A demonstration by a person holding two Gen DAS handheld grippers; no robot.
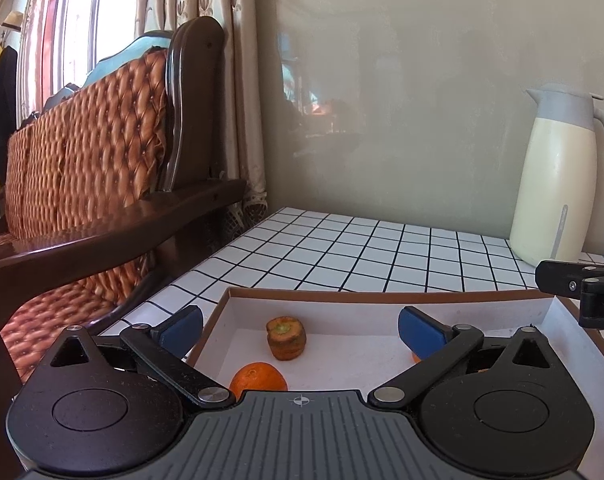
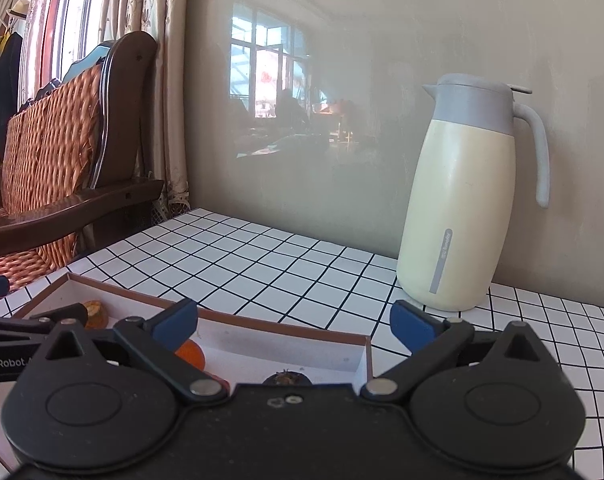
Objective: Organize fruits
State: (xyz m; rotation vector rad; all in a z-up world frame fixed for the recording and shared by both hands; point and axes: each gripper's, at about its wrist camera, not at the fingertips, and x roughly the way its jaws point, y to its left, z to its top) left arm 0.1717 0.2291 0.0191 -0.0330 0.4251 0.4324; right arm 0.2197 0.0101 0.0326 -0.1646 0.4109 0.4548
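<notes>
**Both grippers hanging spread over the fruit box**

Black, blue-padded left gripper is hovering with its fingers spread wide, gripping nothing, above the shallow white cardboard box with a brown rim. Round orange fruit is lying in the box at about seven o'clock from the gap between the fingers, nearly under the gripper body. Squat brownish persimmon-like fruit is sitting just beyond it, nearly in line with the gap and standing stem-up, so the left hand looks nearer to both. Matching right gripper is also hanging spread and empty over the box's three-o'clock end, where a dark fruit is peeking out below it. Cream-and-grey thermos jug is standing on the white grid-lined tabletop at one o'clock.
</notes>
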